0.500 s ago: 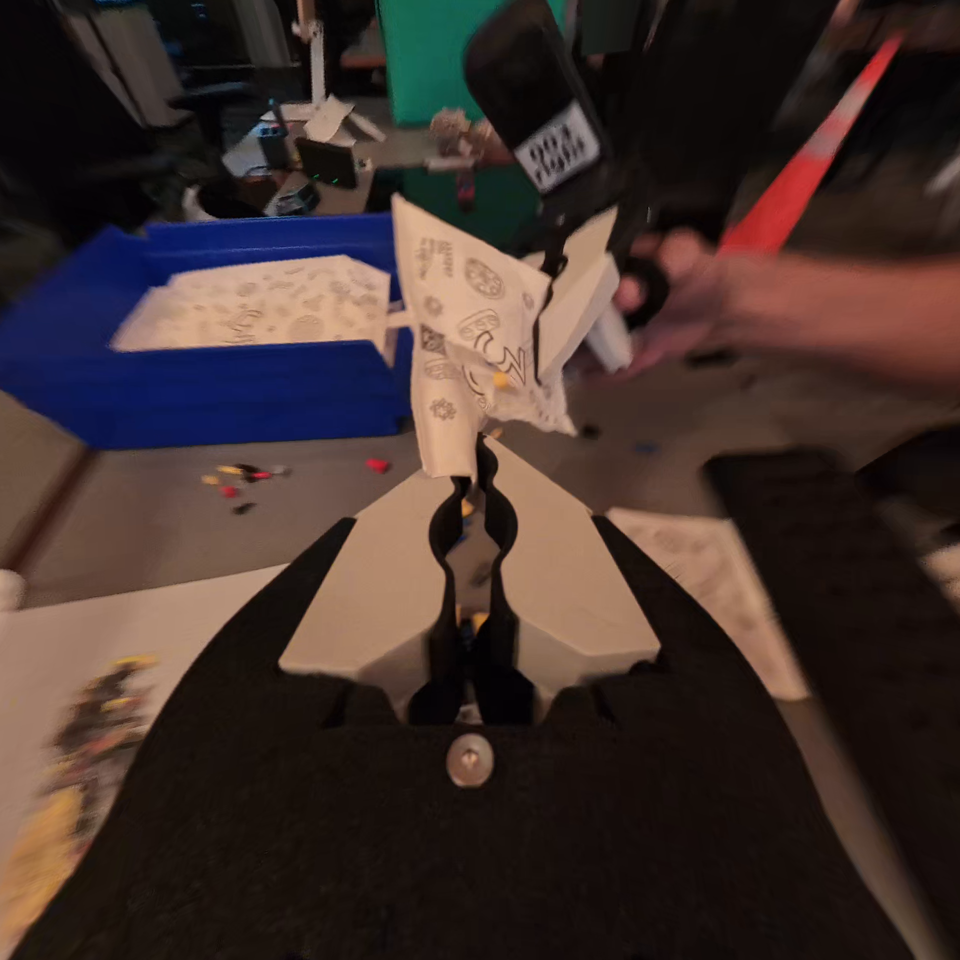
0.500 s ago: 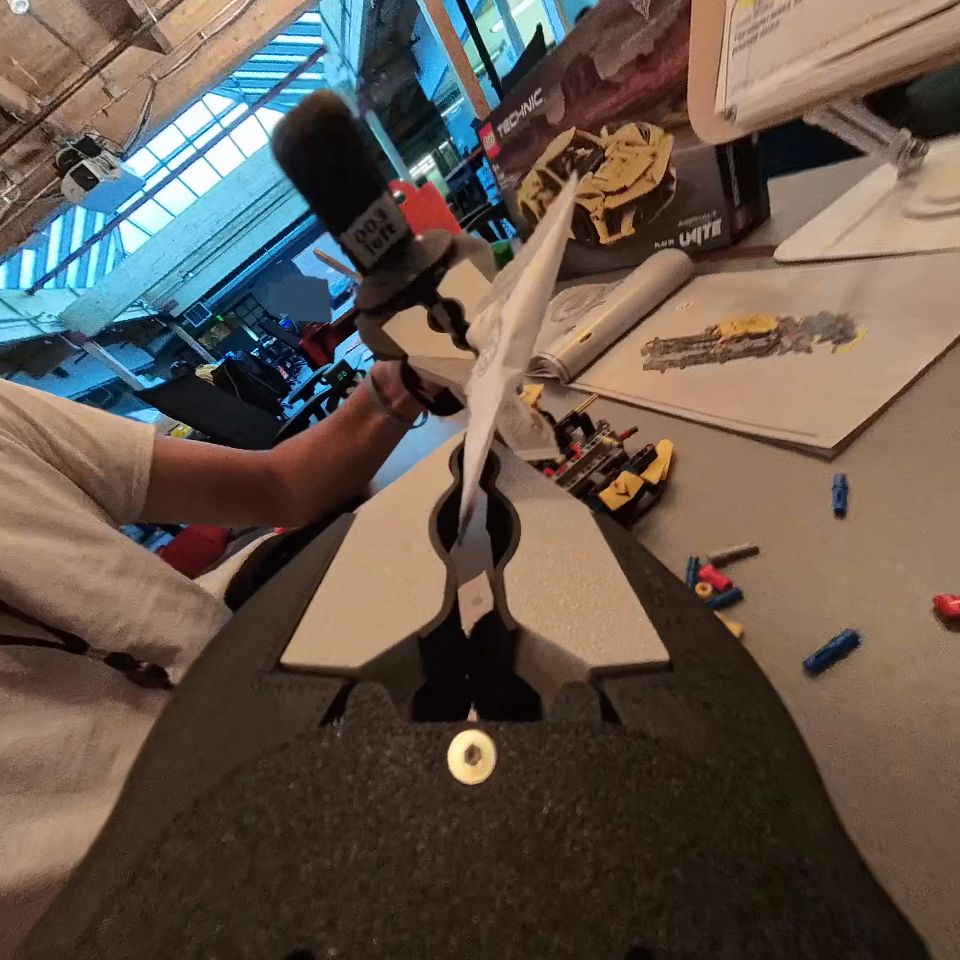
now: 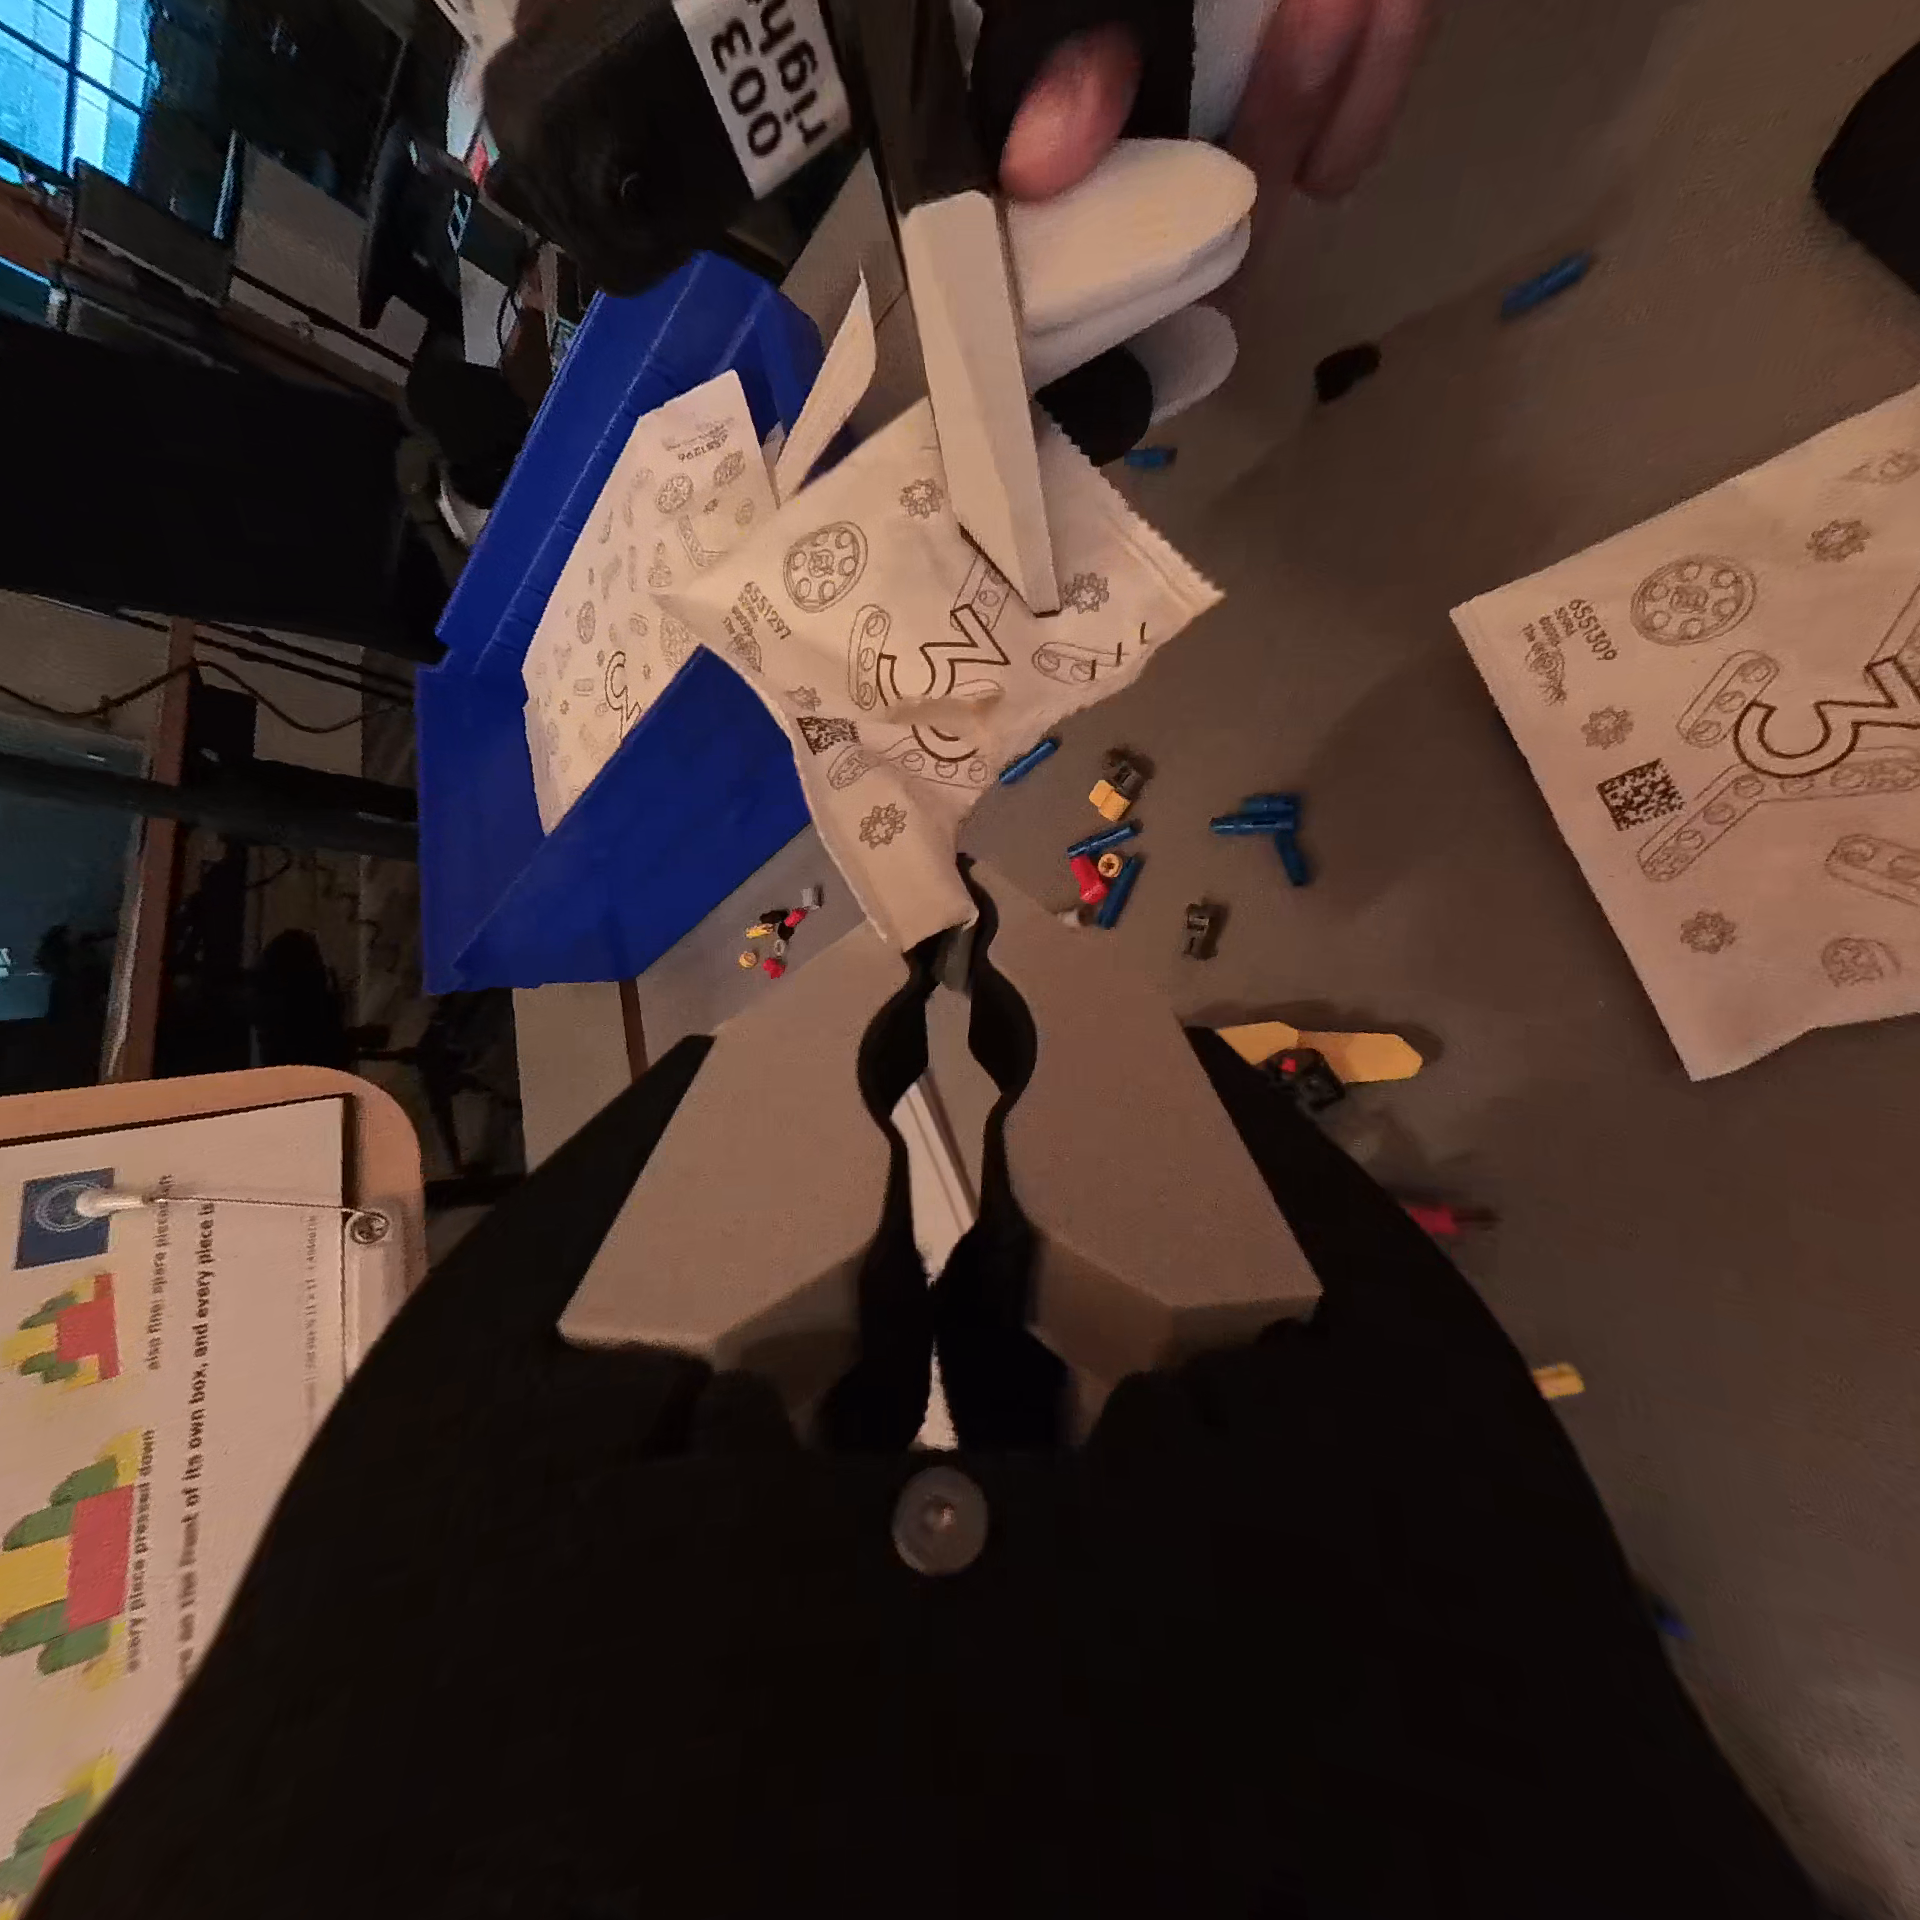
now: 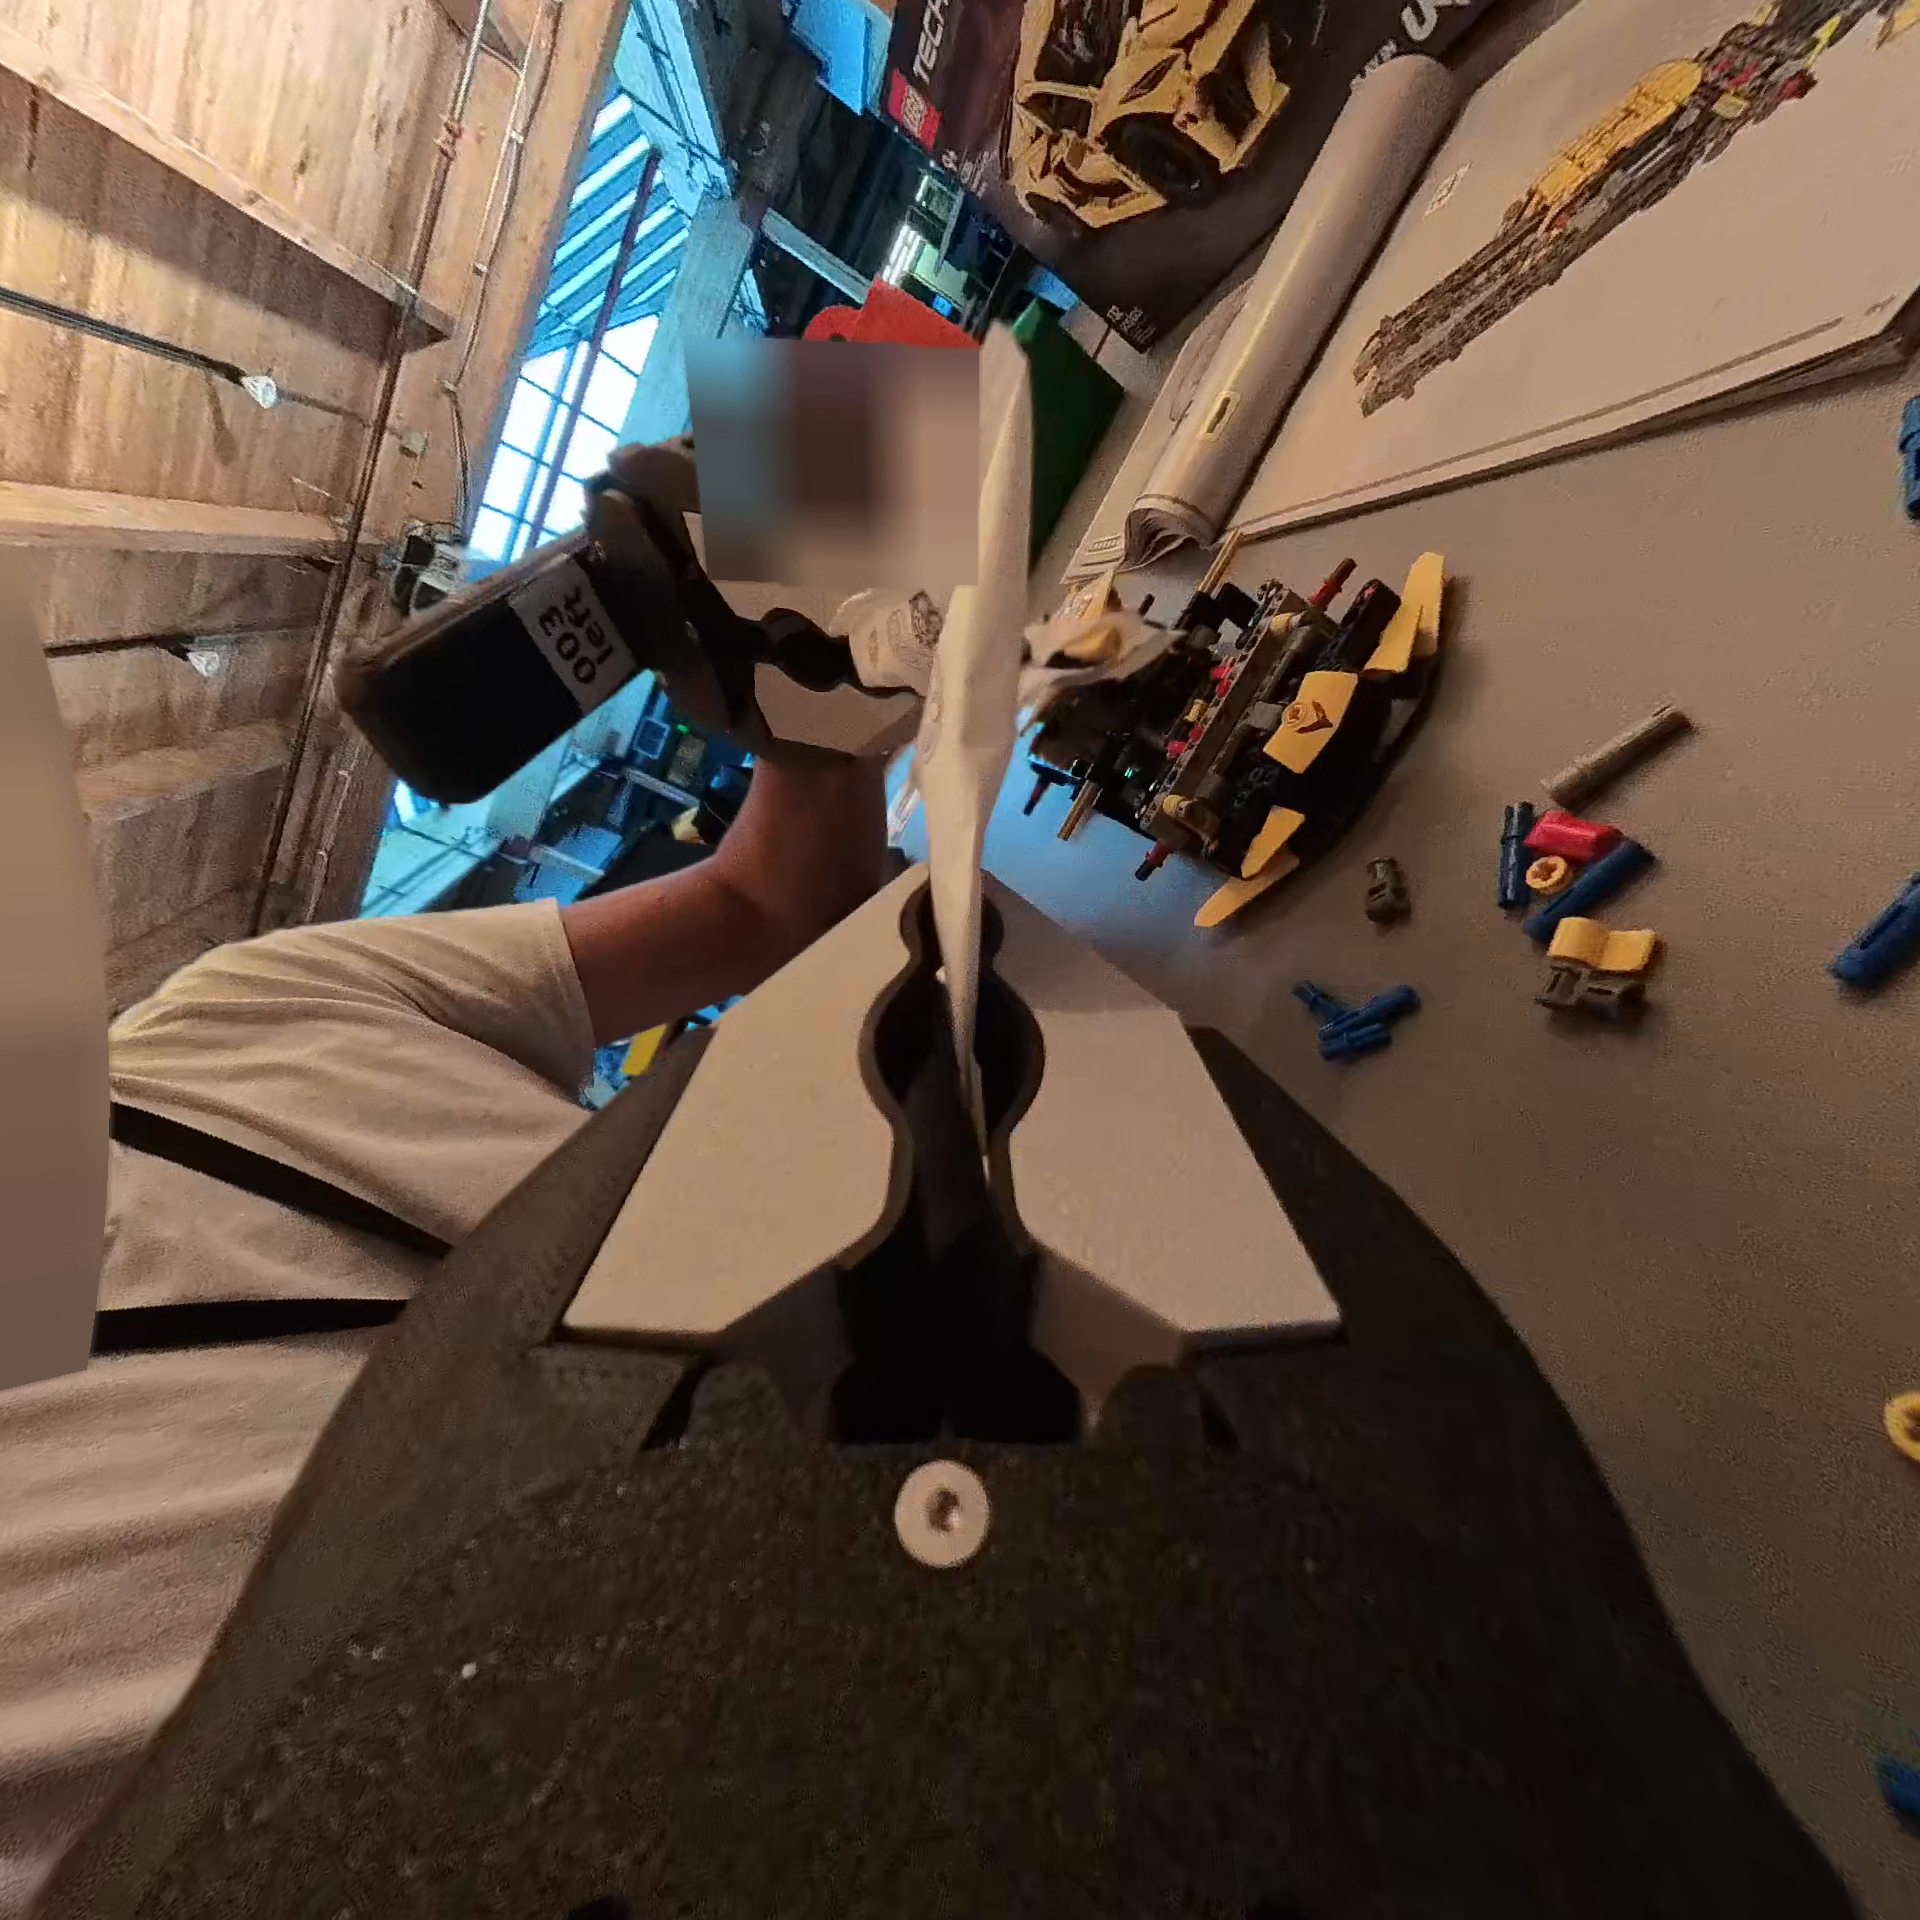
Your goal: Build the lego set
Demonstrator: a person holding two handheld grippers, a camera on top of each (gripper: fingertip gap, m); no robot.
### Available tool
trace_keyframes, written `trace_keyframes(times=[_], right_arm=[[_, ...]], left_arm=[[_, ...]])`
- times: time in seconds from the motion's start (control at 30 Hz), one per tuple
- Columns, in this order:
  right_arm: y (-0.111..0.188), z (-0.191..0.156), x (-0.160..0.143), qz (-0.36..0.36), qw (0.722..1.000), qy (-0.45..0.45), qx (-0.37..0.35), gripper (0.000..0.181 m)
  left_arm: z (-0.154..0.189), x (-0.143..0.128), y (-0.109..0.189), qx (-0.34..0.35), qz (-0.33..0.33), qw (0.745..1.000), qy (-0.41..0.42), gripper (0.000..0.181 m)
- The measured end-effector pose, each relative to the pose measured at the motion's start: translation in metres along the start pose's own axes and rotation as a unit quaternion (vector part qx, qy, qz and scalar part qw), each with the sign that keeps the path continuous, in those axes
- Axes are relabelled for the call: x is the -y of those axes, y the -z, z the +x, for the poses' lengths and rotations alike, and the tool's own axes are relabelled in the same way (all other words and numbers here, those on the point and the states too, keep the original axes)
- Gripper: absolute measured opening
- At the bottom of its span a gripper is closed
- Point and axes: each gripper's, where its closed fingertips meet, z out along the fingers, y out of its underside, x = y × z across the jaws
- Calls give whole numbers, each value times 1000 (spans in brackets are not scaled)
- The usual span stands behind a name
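Two grippers clamp one paper bag (image 3: 914,665) in mid-air above the table (image 3: 1351,582); left gripper (image 3: 961,909) jaws closed on the bag's lower corner, right at the tips; right gripper (image 4: 961,935) jaws closed on the bag's opposite side, paper running down deep between its fingers. In the left view the bag's long axis runs from the left tips up and right toward the right gripper's pale finger (image 3: 987,416), printed face toward the camera, crumpled in the middle. In the right view the bag shows edge-on, a thin white sheet rising straight ahead from the jaws, top corner pointing up. Loose pieces (image 3: 1112,862) on the table just beyond and right of the left tips: blue pins, red, yellow and dark bits. Second bag (image 3: 1714,748) flat on the table, far right of the left jaws. Blue bin (image 3: 623,831) left of them, holding more bags. Part-built model (image 4: 1278,717), black with yellow panels, ahead and right of the right jaws; open manual (image 4: 1621,260) beyond it.
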Motion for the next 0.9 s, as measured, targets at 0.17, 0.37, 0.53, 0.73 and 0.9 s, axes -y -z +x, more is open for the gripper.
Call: trace_keyframes(times=[0.17,0.37,0.53,0.73,0.9], right_arm=[[-2,-3,8,-2,1000,-1,2,0],[-3,-3,12,-12,1000,-16,13,0],[4,-1,13,-29,1000,-6,3,0],[20,8,10,-35,999,-17,-11,0],[24,31,7,-43,996,28,-69,0]], left_arm=[[-9,-5,5,3,-10,999,-51,0],[-17,-8,6,32,6,994,-101,0],[-20,-16,5,81,-3,983,-163,0],[-29,-36,1,104,-35,974,-198,0],[-19,-48,-14,61,-47,983,-169,0]])
